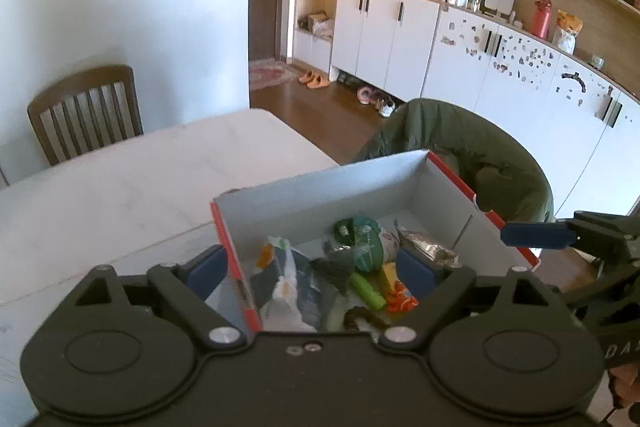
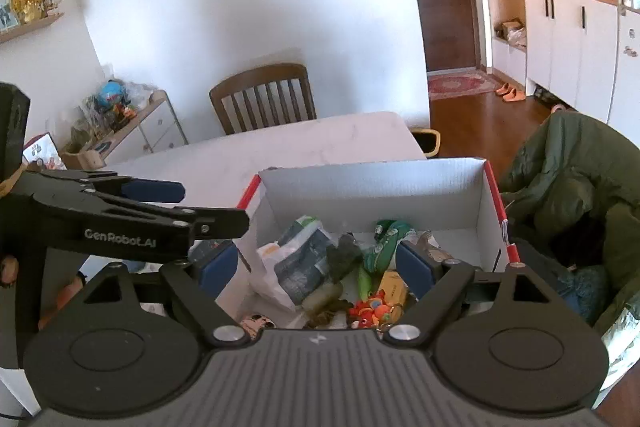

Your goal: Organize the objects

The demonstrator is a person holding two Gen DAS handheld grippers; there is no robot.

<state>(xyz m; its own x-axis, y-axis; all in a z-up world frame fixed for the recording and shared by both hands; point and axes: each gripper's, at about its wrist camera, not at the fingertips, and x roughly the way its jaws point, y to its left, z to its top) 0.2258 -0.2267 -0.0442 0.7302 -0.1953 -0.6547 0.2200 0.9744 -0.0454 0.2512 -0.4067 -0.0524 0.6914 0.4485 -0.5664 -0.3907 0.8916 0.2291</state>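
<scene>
While the left wrist camera looks forward over our left gripper (image 1: 312,269), we see its two blue-padded fingers (image 1: 206,269) spread wide with nothing between them, one pad outside the left wall and the other inside the open white cardboard box with red edges (image 1: 320,187). The box stands on the pale marble-patterned table (image 1: 120,179) and holds a loose heap: a white and blue plastic packet (image 1: 286,287), a green and white crumpled wrapper (image 1: 362,235), a silver foil pouch (image 1: 426,245), a light green stick-shaped piece (image 1: 368,291) and a small orange and white toy (image 1: 402,301). At the right edge our right gripper (image 1: 538,235) reaches in beside the box's right wall; only one blue pad shows there, so we cannot tell its jaw state from this view. A dark green jacket (image 1: 460,135) is draped just behind the box, and a brown wooden slatted chair (image 1: 86,111) stands at the table's far side. In the right wrist view, our right gripper's (image 2: 316,267) blue pads are spread wide and hold nothing, straddling the box's left wall above the same heap. The left gripper (image 2: 154,191) crosses in from the left, near the box's left corner. The jacket lies just right of the box.
</scene>
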